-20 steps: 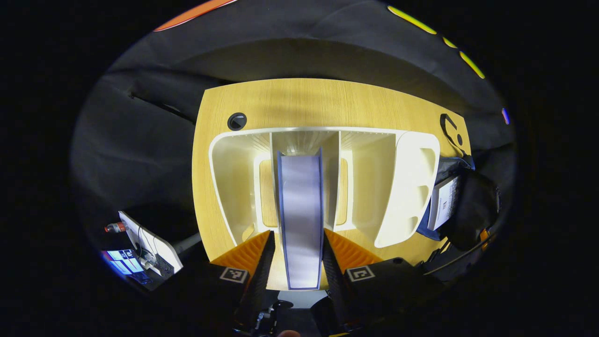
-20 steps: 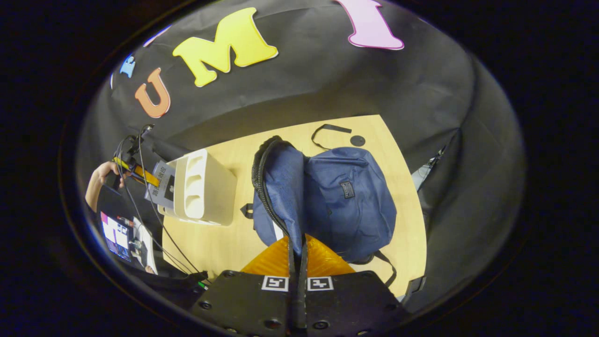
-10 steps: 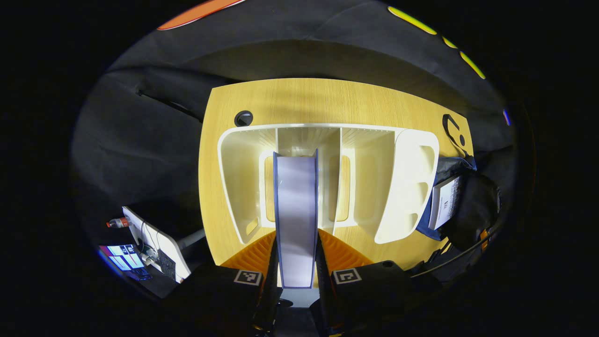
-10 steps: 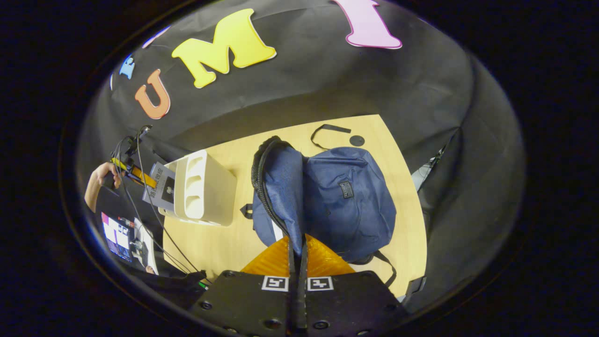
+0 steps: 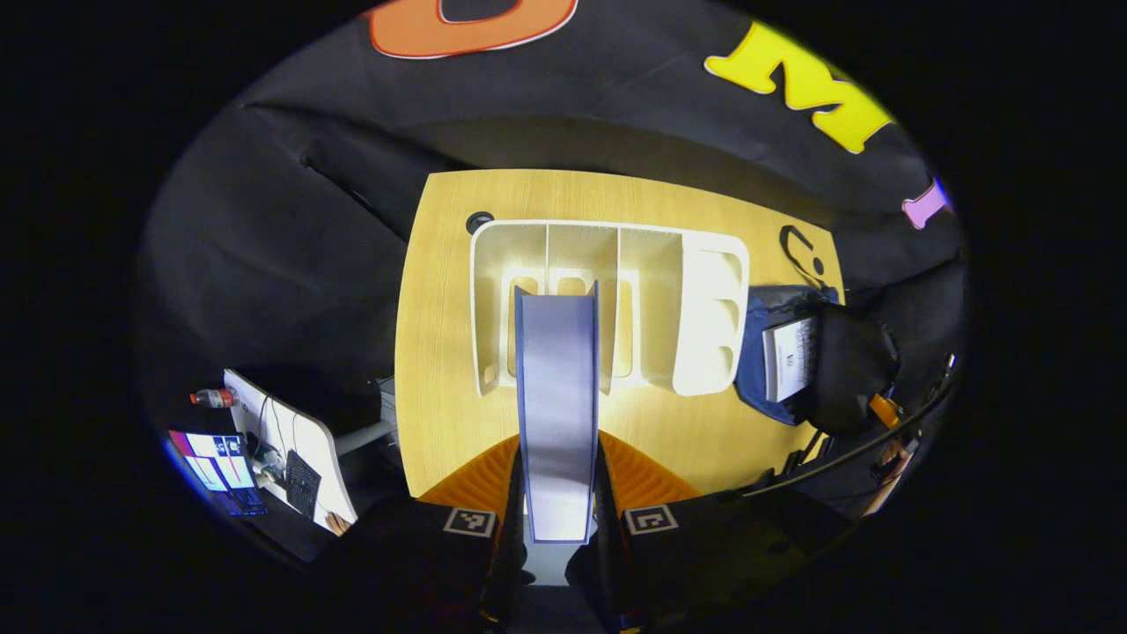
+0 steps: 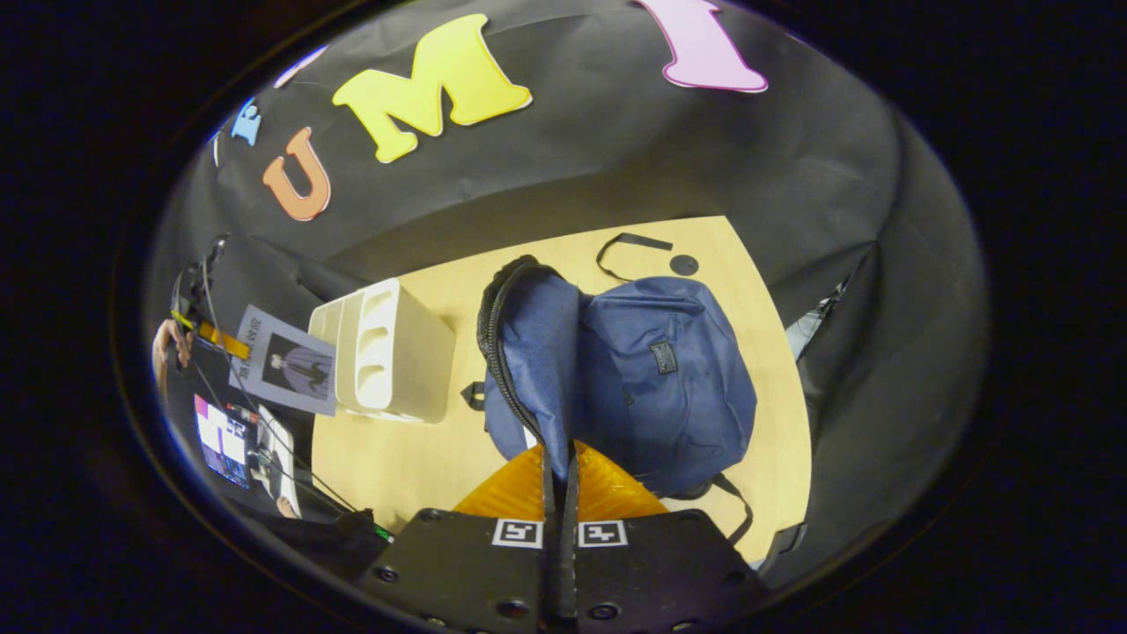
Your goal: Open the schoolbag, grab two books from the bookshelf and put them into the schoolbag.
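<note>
A book (image 5: 556,414) with a blue cover stands edge-on between the fingers of my left gripper (image 5: 556,445), which is shut on it. It hangs clear above the white bookshelf (image 5: 607,299) on the wooden table (image 5: 440,370). In the right gripper view this book (image 6: 286,361) is held up left of the bookshelf (image 6: 387,352). The blue schoolbag (image 6: 669,379) lies open, and my right gripper (image 6: 560,453) is shut on its raised flap edge. In the left gripper view another book (image 5: 788,357) sits inside the schoolbag (image 5: 753,361).
A screen on a stand (image 5: 216,449) and a small bottle (image 5: 207,398) are off the table's left side. A black strap (image 6: 629,242) and a round hole (image 6: 682,264) lie behind the bag. A cable (image 5: 845,449) runs past the table's near right corner.
My left gripper has pulled back and up with the book, drawing it out of the shelf's middle slot until it hangs free. The right gripper has stayed on the flap.
</note>
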The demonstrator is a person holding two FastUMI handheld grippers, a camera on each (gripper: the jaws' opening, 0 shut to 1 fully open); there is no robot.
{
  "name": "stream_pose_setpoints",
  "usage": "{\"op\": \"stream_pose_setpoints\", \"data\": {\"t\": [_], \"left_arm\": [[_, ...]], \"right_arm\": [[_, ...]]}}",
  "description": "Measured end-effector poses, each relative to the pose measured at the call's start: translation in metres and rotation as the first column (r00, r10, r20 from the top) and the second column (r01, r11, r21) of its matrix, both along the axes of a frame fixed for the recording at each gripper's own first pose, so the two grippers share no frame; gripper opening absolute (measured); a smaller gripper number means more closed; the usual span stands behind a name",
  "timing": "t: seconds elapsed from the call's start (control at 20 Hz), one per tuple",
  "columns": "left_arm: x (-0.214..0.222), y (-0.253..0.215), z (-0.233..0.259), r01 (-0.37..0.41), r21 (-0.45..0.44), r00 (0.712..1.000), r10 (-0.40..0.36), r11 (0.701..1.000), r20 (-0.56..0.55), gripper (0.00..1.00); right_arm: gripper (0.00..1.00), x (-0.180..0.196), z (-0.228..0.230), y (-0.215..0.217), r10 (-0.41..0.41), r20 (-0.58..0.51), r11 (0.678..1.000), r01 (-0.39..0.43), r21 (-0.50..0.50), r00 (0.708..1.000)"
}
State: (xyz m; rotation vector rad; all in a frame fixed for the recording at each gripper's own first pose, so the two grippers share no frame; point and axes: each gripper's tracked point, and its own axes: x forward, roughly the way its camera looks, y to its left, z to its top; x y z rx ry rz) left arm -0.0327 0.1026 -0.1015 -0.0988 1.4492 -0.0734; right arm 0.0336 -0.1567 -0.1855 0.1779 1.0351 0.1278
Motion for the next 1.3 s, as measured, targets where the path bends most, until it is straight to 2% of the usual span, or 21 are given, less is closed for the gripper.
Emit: {"op": "stream_pose_setpoints", "data": {"t": [0.1,0.15,0.25,0.3,0.35,0.45,0.55,0.65,0.85,0.95,1.0,1.15,1.3], "left_arm": [[-0.010,-0.002,0.026,-0.021,-0.043,0.999,0.023,0.999,0.047,0.36],[-0.015,-0.006,0.037,-0.031,-0.070,0.997,0.036,0.997,0.067,0.39],[-0.019,-0.020,0.057,-0.031,-0.127,0.992,0.046,0.991,0.115,0.34],[-0.019,-0.030,0.064,-0.030,-0.157,0.989,0.052,0.987,0.141,0.38],[-0.020,-0.041,0.068,-0.022,-0.189,0.985,0.053,0.982,0.163,0.38],[-0.022,-0.072,0.075,0.010,-0.269,0.982,0.040,0.963,0.182,0.37],[-0.025,-0.112,0.074,0.035,-0.364,0.982,0.036,0.931,0.188,0.37],[-0.027,-0.150,0.066,0.063,-0.459,0.981,0.030,0.886,0.192,0.37],[-0.038,-0.218,0.032,0.082,-0.580,0.987,0.015,0.810,0.160,0.37],[-0.044,-0.249,0.019,0.070,-0.647,0.990,0.025,0.760,0.136,0.37],[-0.044,-0.265,0.008,0.058,-0.663,0.992,0.034,0.747,0.125,0.37],[-0.044,-0.304,-0.035,0.049,-0.651,0.993,0.036,0.758,0.117,0.37],[-0.050,-0.348,-0.070,0.029,-0.671,0.997,0.026,0.741,0.072,0.37]], "right_arm": [[0.00,0.000,0.002,0.001,0.004,0.002,1.000,-0.004,-0.001,1.000],[0.00,-0.001,0.002,0.002,0.006,0.004,1.000,-0.006,-0.003,1.000],[0.00,-0.003,0.002,0.003,0.012,0.004,1.000,-0.012,-0.005,1.000],[0.00,-0.003,0.002,0.002,0.013,0.004,1.000,-0.013,-0.007,1.000],[0.00,-0.004,0.002,0.002,0.014,0.007,1.000,-0.014,-0.009,1.000],[0.00,-0.005,0.004,0.001,0.013,0.011,1.000,-0.012,-0.010,1.000],[0.00,-0.005,0.005,0.002,0.010,0.013,1.000,-0.010,-0.010,1.000],[0.00,-0.006,0.006,0.001,0.008,0.016,1.000,-0.008,-0.010,1.000],[0.00,-0.006,0.007,-0.002,0.003,0.019,1.000,-0.003,-0.014,1.000],[0.00,-0.005,0.010,-0.005,0.002,0.020,1.000,-0.002,-0.021,1.000],[0.00,-0.004,0.011,-0.007,0.001,0.021,1.000,0.000,-0.023,1.000],[0.00,-0.005,0.012,-0.012,-0.007,0.018,1.000,0.007,-0.026,1.000],[0.00,-0.004,0.013,-0.016,-0.009,0.012,1.000,0.009,-0.027,1.000]]}}
